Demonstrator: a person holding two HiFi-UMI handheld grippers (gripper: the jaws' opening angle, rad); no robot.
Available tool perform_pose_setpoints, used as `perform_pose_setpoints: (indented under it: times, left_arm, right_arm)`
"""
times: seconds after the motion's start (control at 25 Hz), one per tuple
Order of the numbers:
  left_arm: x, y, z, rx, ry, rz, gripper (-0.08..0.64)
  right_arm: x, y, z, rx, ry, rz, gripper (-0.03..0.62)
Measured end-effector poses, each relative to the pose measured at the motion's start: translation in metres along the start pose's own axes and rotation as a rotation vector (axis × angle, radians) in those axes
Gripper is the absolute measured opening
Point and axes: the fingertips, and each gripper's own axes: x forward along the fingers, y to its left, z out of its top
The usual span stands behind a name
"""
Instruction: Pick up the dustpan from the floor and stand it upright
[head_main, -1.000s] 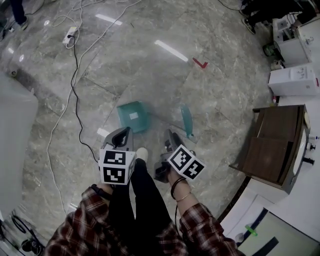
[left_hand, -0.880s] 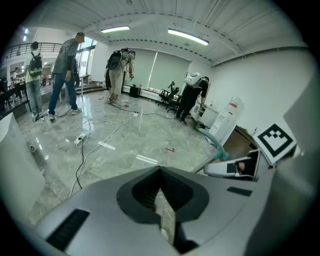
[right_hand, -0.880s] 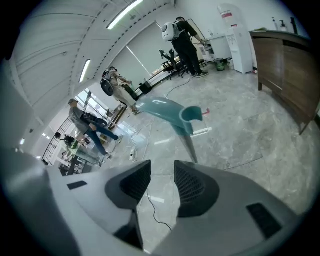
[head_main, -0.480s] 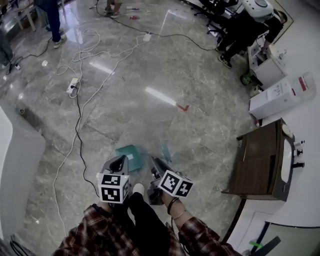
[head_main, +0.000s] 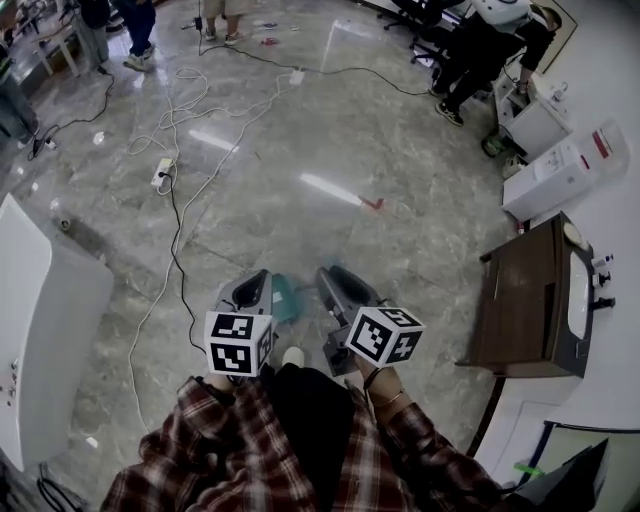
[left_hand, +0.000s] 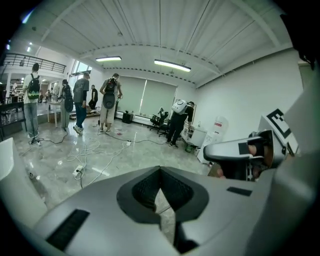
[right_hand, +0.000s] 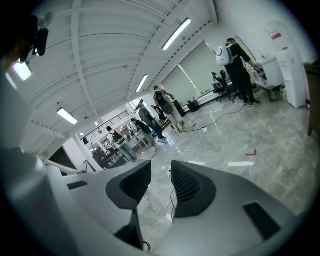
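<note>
Teal plastic dustpan (head_main: 285, 300) lies on the grey marble floor (head_main: 400, 160), part-hidden between the claws; left claw (head_main: 254, 280) closed on nothing, right claw (head_main: 332, 275) slightly parted and empty, so pickup and standing upright are not yet done.

Teal dustpan (head_main: 286, 301) mostly hidden behind the left tool (head_main: 254, 284)

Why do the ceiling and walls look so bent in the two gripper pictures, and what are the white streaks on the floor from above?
Left and right gripper views: wide-angle lenses bend the ceiling and darken the corners. Head view: the white streaks are glare on the polished floor, probably the ceiling lights seen in the left gripper view, mirrored.
</note>
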Motion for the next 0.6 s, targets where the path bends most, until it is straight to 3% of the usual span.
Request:
perform_pose_setpoints:
  times: [0.08,0.24,0.36,0.6]
  left_arm:
    - [-0.005,-0.006,0.010,0.005,-0.020,-0.006,0.000]
    - [-0.012,-0.017,0.023,0.035,-0.047,-0.023,0.001]
    - [-0.007,-0.022,0.032,0.054,-0.065,-0.031,0.002]
    - [-0.004,-0.032,0.034,0.062,-0.052,-0.042,0.002]
  right_arm:
    - [-0.006,0.010,0.006,-0.083,0.001,0.004,0.132]
    - [-0.015,0.025,0.021,-0.230,-0.021,-0.012,0.047]
    - [-0.015,0.026,0.029,-0.331,-0.012,-0.025,0.020]
    - [-0.020,0.015,0.031,-0.366,0.022,-0.039,0.011]
